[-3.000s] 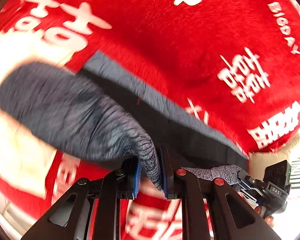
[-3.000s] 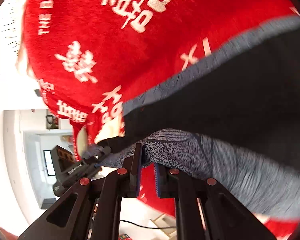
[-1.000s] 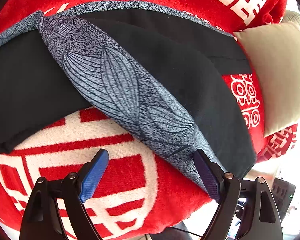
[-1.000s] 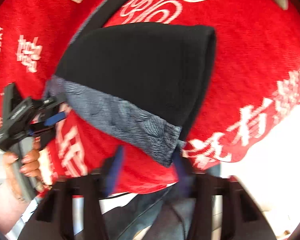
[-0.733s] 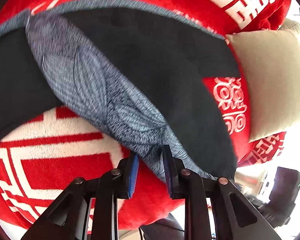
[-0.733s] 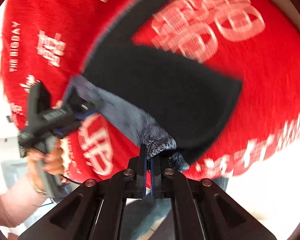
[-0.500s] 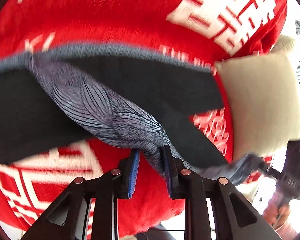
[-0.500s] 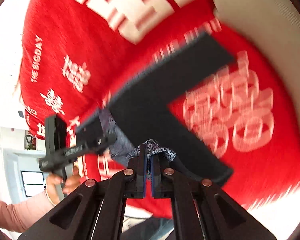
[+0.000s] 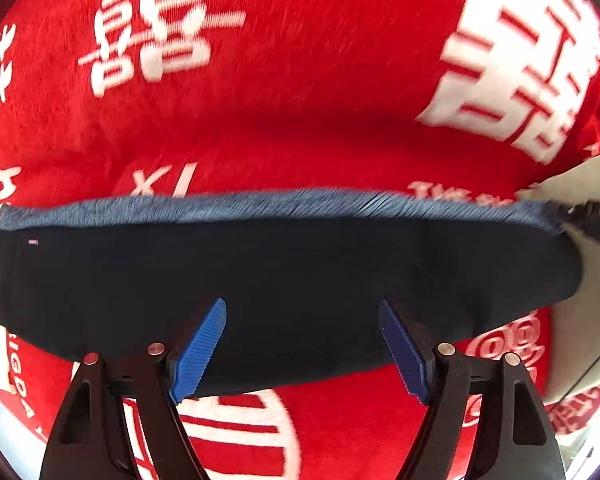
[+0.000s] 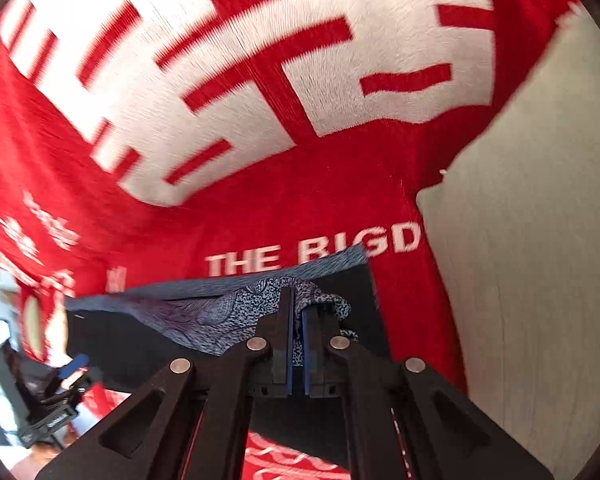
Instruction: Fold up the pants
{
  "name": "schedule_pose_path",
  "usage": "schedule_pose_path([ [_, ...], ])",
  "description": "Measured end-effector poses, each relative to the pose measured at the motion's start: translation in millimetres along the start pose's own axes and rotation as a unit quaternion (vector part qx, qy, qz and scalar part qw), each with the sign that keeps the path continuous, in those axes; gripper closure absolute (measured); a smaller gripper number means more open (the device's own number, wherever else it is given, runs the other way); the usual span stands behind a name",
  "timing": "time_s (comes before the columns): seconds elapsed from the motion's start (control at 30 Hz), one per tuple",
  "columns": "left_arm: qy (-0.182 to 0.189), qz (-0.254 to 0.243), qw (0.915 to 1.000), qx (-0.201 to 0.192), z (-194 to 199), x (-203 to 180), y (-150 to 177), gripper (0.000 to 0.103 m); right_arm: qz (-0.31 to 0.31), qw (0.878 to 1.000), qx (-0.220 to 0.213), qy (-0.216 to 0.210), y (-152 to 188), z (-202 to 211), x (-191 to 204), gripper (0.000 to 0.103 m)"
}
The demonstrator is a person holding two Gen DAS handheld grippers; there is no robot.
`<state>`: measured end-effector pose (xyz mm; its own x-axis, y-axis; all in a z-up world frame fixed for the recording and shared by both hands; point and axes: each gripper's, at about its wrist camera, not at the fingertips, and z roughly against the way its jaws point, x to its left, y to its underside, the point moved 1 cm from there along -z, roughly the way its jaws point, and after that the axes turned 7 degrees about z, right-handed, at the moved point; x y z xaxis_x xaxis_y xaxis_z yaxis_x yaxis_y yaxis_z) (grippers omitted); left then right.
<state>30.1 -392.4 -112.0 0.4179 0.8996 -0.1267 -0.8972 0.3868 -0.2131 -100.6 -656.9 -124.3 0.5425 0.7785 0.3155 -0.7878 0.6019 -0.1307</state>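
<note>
Pants (image 9: 284, 280) lie folded on a red blanket (image 9: 300, 120), just ahead of the released left gripper (image 9: 300, 346); right gripper (image 10: 297, 312) fingers pinch their patterned edge beside a beige pillow (image 10: 532, 240).

Camera setup: two wrist fisheyes, close range.
My left view looks down on the pants (image 9: 284, 292); my right view, at their right end, shares them (image 10: 340, 292).
</note>
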Motion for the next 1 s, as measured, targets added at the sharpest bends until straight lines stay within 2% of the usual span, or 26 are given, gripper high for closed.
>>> schedule_pose_path([
  [0.03, -0.012, 0.001, 0.9999, 0.005, -8, 1, 0, 0.024, 0.005, 1.0, 0.012, 0.011, -4, -8, -1, 0.092],
  [0.07, -0.018, 0.003, 0.9998, 0.006, -12, 3, -1, 0.024, 0.004, 1.0, 0.022, 0.021, -6, -13, -3, 0.08],
  [0.1, -0.023, 0.004, 0.9997, 0.008, -15, 8, -1, 0.024, -0.002, 0.999, 0.024, 0.022, -6, -14, -6, 0.054],
  [0.17, -0.031, 0.007, 0.9995, 0.007, -21, 9, -7, 0.024, -0.015, 0.999, -0.007, 0.045, -6, 0, -10, 0.023],
  [0.2, -0.032, 0.007, 0.9995, 0.006, -23, 8, -9, 0.024, -0.018, 0.998, -0.029, 0.045, -6, 9, -12, 0.024],
  [0.27, -0.033, 0.001, 0.9994, 0.005, -28, 5, -15, 0.024, -0.021, 0.999, -0.043, 0.025, -1, 20, -12, 0.026],
  [0.37, -0.041, -0.02, 0.999, 0.006, -44, -7, -23, 0.024, -0.01, 0.999, -0.03, 0.025, 6, 18, -9, 0.06],
  [0.4, -0.048, -0.028, 0.9984, 0.007, -51, -12, -24, 0.024, 0.005, 0.999, -0.013, 0.039, 10, 9, -5, 0.064],
  [0.53, -0.072, -0.031, 0.9963, 0.035, -86, -17, -22, 0.024, 0.018, 0.998, 0.028, 0.048, 20, -33, -5, 0.068],
  [0.57, -0.069, -0.025, 0.9967, 0.034, -91, -14, -19, 0.02, 0.02, 0.997, 0.037, 0.059, 23, -44, -8, 0.071],
  [0.6, -0.072, -0.021, 0.9969, 0.024, -92, -10, -17, 0.01, 0.019, 0.996, 0.044, 0.07, 25, -58, -14, 0.075],
  [0.7, -0.054, 0.005, 0.9979, 0.036, -93, 5, -19, 0.008, 0.026, 0.997, 0.017, 0.076, 23, -57, -17, 0.075],
  [0.77, -0.067, 0.007, 0.997, 0.039, -87, 13, -21, 0.008, 0.023, 0.996, 0.018, 0.085, 24, -53, -16, 0.075],
  [0.87, -0.087, 0.008, 0.9959, 0.021, -69, 27, -22, 0.008, -0.013, 0.995, 0.013, 0.102, 32, -36, -22, 0.067],
  [0.93, -0.092, 0.024, 0.9954, 0.013, -55, 44, -20, 0.008, -0.039, 0.995, 0.01, 0.093, 42, -26, -26, 0.057],
  [1.0, -0.102, 0.045, 0.9937, 0.006, -41, 69, -18, 0.008, -0.052, 0.995, 0.01, 0.079, 63, -16, -24, 0.054],
])
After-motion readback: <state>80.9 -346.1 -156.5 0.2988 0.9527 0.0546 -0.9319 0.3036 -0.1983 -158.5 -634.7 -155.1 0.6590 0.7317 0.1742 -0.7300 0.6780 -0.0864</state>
